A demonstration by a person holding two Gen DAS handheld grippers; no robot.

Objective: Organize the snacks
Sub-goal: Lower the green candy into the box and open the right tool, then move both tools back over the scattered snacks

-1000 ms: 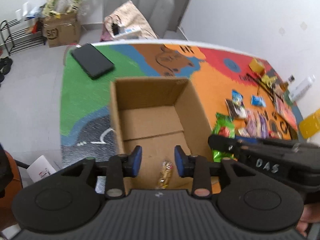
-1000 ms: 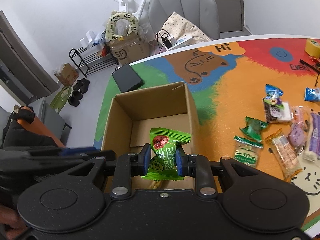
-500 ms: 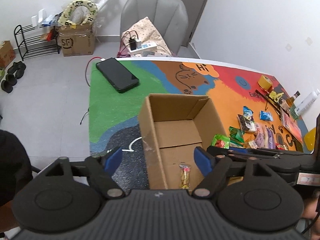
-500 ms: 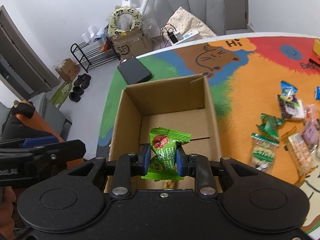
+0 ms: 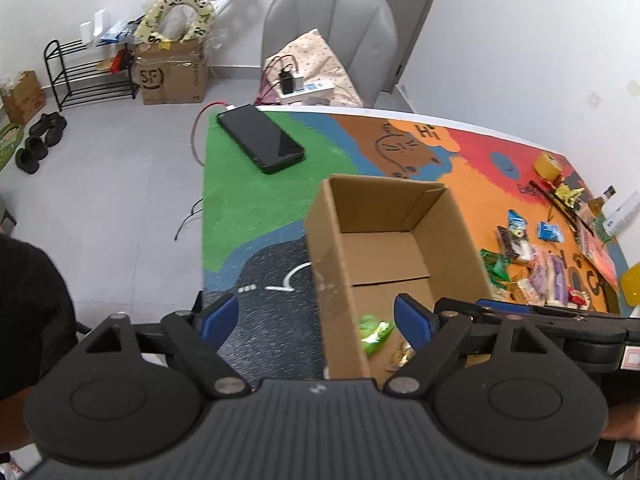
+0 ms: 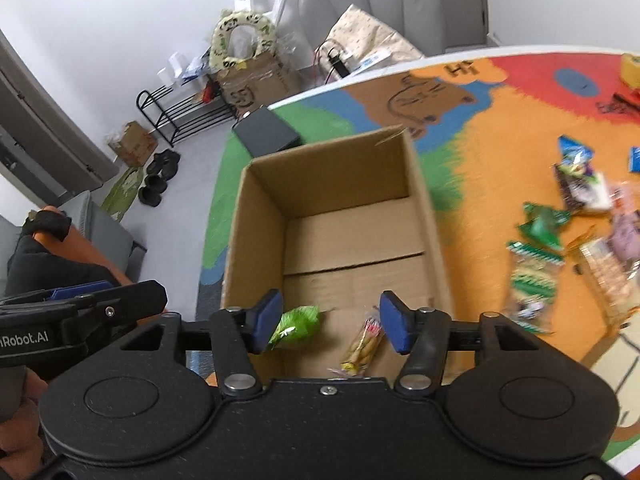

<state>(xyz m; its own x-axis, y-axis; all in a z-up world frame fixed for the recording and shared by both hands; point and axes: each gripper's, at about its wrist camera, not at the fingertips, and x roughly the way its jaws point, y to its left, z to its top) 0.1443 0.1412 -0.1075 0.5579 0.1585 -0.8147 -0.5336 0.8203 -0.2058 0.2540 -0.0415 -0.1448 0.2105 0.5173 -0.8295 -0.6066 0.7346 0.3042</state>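
Observation:
An open cardboard box [image 5: 384, 216] [image 6: 260, 224] stands on the colourful table mat. Inside it lie a green snack packet [image 6: 296, 326] [image 5: 372, 332] and a yellow-red snack bar [image 6: 362, 346] [image 5: 402, 354]. My right gripper [image 6: 330, 326] is open and empty above the box's near end, right over the two snacks. My left gripper [image 5: 316, 320] is open wide and empty, astride the box's left wall. Several loose snack packets [image 6: 536, 276] [image 5: 528, 256] lie on the mat right of the box.
A black phone [image 5: 260, 142] lies on the green part of the mat, behind and left of the box. Yellow tape [image 5: 548, 164] and small items sit at the far right. A grey chair [image 5: 332, 32] stands behind the table [image 5: 240, 208].
My right gripper opened and the green packet dropped into the box beside the snack bar. My left gripper opened wide and pulled back to the left of the box.

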